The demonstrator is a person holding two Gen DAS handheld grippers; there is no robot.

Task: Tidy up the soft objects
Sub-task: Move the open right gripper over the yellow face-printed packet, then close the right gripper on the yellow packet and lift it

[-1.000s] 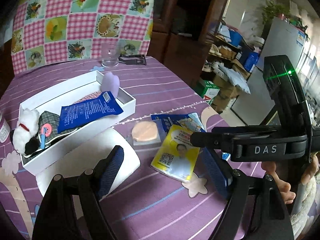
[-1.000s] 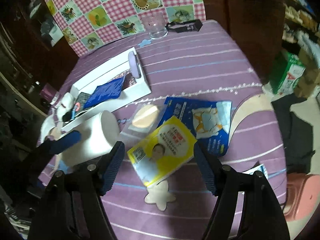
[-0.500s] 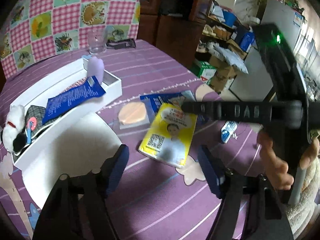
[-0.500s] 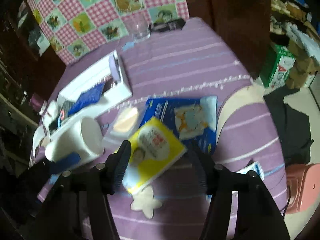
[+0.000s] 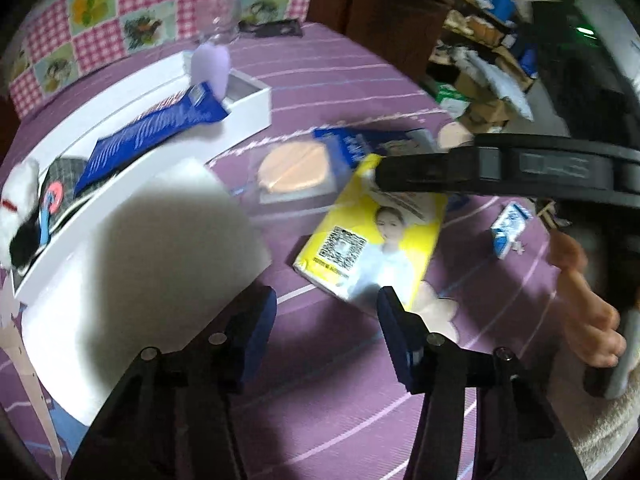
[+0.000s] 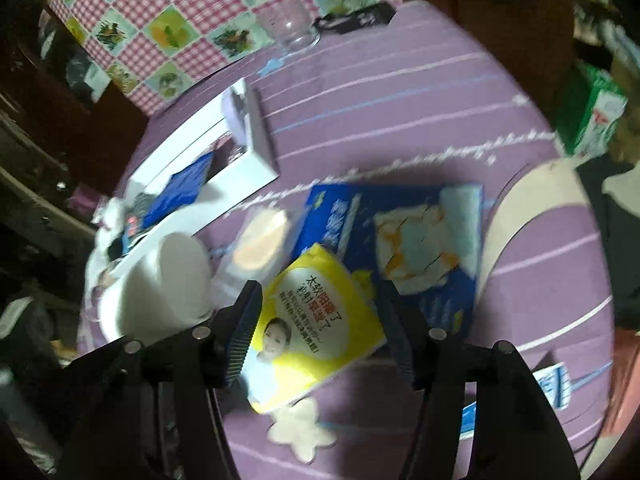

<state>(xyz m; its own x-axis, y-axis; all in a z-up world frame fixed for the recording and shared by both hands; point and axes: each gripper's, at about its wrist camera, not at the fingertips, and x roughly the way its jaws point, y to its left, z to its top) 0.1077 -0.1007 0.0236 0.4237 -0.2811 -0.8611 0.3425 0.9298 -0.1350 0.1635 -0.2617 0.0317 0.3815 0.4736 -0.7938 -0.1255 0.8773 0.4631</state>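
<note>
Left wrist view showed the desk [image 5: 340, 64] under a purple striped cloth. A long white box [image 5: 248, 108] stood toward the desk's far left edge, holding a blue pouch [image 5: 152, 132], a lilac soft item [image 5: 210, 66] at its far end, and a white plush toy [image 5: 16, 196] at its near end. A large white roll [image 5: 140, 264] lay just in front of the box. Near the desk's middle lay a blue packet [image 6: 400, 232], partly under a yellow tissue pack [image 6: 316, 328]. A peach round pad [image 5: 294, 168] in clear wrap sat between the box and the blue packet. A small blue-and-white sachet [image 5: 508, 228] lay toward the right edge.

The right gripper [image 6: 320, 320] had its jaws apart on either side of the yellow tissue pack; the blur hid whether the pads touched it. The left gripper [image 5: 324, 324] hung over bare cloth beside the roll, its jaws closing with nothing between them.
</note>
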